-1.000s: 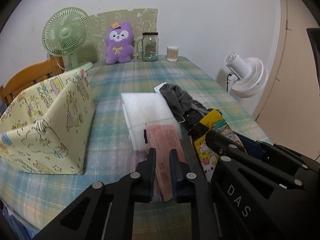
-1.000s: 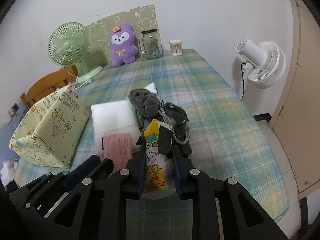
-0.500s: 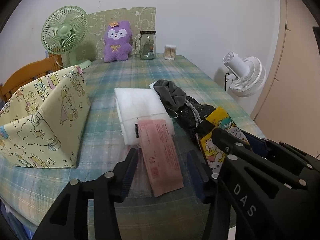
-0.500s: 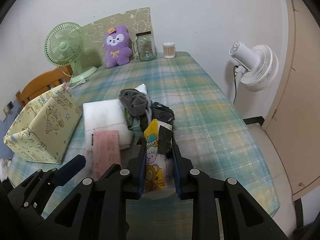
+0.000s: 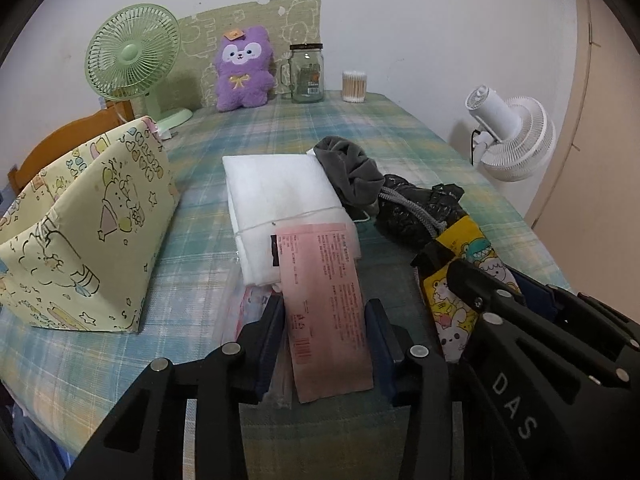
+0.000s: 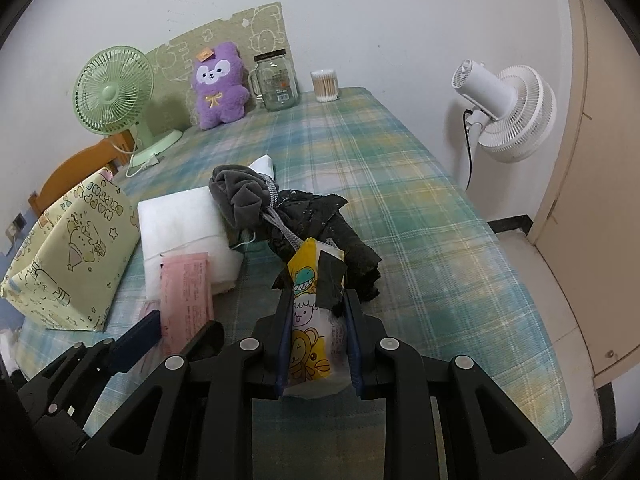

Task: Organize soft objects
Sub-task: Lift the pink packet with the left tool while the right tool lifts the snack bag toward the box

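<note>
Left gripper (image 5: 326,316) is closing around the pink packet (image 5: 324,300), narrower than half a second ago; right gripper (image 6: 316,320) is still clamping the yellow cartoon pouch (image 6: 308,320).

You are looking at a pink packet (image 5: 326,304) whose print is reading too small to make out. The right gripper (image 6: 316,344) is hiding the lower part of the yellow cartoon pouch (image 6: 308,336), and the picture's left edge is cutting off the yellow fabric bin (image 5: 76,240).

pink packet (image 5: 324,300) flat on white pad (image 5: 280,196); cartoon pouch (image 6: 310,328) (yellow) upright.
</note>
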Demonstrator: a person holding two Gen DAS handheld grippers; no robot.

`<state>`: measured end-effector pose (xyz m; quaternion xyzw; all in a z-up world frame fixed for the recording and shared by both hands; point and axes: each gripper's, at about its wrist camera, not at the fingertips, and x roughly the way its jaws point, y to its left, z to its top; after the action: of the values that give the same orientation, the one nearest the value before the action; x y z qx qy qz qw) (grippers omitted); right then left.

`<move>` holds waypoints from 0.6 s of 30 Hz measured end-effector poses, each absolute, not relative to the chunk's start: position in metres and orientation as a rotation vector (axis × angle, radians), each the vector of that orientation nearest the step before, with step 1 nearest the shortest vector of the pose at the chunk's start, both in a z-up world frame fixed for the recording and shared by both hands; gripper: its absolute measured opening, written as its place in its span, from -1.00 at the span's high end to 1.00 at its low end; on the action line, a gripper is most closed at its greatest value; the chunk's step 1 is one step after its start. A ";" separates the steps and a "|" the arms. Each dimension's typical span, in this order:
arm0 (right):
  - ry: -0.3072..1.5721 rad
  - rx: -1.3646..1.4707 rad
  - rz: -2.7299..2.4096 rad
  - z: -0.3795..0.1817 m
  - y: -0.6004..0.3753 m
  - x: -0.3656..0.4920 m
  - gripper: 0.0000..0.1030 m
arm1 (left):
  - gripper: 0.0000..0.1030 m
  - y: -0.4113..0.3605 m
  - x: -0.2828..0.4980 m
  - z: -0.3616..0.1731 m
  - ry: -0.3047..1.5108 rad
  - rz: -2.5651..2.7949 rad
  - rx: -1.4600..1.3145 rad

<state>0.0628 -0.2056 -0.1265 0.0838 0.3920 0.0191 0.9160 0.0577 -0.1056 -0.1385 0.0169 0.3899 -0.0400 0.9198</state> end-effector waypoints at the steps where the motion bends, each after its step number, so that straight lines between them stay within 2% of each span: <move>1: 0.808 0.177 0.044 -0.126 -0.205 0.063 0.48 | 0.20 -0.105 0.058 -0.138 0.801 -0.082 0.036; 18: 0.729 0.140 0.042 -0.072 -0.190 0.054 0.48 | 0.21 -0.093 0.045 -0.089 0.722 -0.115 0.032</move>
<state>0.0545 -0.1897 -0.0719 0.0685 0.3563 0.0203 0.9316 0.0453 -0.0930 -0.0891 0.0157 0.3530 -0.0560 0.9338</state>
